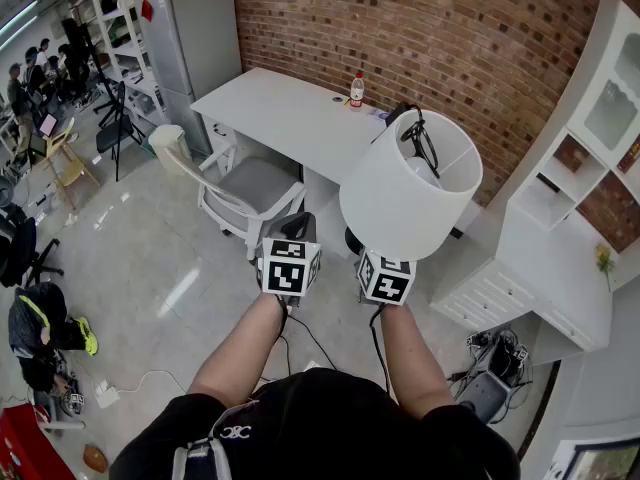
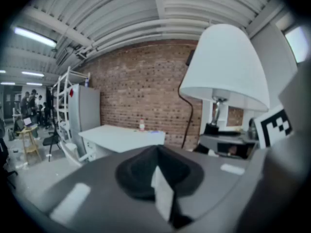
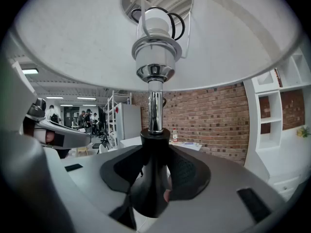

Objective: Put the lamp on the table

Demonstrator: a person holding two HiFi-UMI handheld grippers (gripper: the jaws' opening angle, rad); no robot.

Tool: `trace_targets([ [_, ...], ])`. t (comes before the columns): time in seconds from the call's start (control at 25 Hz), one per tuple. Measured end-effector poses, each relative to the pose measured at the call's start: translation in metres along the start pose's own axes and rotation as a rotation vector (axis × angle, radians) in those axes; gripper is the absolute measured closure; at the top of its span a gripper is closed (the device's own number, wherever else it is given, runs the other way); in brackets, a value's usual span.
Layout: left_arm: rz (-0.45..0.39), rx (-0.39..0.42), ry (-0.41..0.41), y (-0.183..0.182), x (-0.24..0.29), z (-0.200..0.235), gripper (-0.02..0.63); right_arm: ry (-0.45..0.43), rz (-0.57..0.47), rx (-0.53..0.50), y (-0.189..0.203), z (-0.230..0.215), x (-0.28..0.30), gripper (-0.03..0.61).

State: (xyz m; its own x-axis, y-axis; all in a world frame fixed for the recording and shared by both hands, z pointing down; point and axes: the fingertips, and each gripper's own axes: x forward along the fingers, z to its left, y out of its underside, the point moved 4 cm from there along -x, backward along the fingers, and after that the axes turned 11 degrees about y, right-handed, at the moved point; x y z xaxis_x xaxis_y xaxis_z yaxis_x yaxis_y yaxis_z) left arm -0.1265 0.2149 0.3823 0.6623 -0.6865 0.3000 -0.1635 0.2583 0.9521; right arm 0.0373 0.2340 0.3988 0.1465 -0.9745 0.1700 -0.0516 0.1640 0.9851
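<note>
The lamp (image 1: 410,183) has a white drum shade, a chrome stem and a black base, and it is tilted in the air below the white table (image 1: 290,113). My right gripper (image 1: 372,253) is shut on the lamp's black base neck (image 3: 154,178), with the shade (image 3: 73,42) spread overhead. A black cord is coiled inside the shade. My left gripper (image 1: 290,230) hangs just left of the lamp, apart from it. Its dark pads (image 2: 141,171) meet and hold nothing. The lamp (image 2: 226,67) shows at the right of the left gripper view, the table (image 2: 121,136) beyond.
A bottle (image 1: 356,90) with a red cap stands at the table's far edge by the brick wall. A grey chair (image 1: 245,188) sits in front of the table. A grey cabinet (image 1: 195,48) is at the left, white shelving (image 1: 560,258) at the right. Several people are far left.
</note>
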Motion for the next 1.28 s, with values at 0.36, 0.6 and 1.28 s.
trace_targets([
  [0.36,0.019,0.002,0.003,-0.002,0.020,-0.022,0.614,-0.012,-0.013,-0.016,0.000,-0.025,0.002,0.434],
  [0.6,0.025,-0.001,-0.018,-0.004,0.033,-0.031,0.613,-0.030,-0.022,-0.006,-0.004,-0.041,0.007,0.434],
  [1.28,0.056,-0.058,-0.057,0.014,0.067,-0.032,0.612,-0.092,-0.028,-0.019,-0.006,-0.066,0.032,0.434],
])
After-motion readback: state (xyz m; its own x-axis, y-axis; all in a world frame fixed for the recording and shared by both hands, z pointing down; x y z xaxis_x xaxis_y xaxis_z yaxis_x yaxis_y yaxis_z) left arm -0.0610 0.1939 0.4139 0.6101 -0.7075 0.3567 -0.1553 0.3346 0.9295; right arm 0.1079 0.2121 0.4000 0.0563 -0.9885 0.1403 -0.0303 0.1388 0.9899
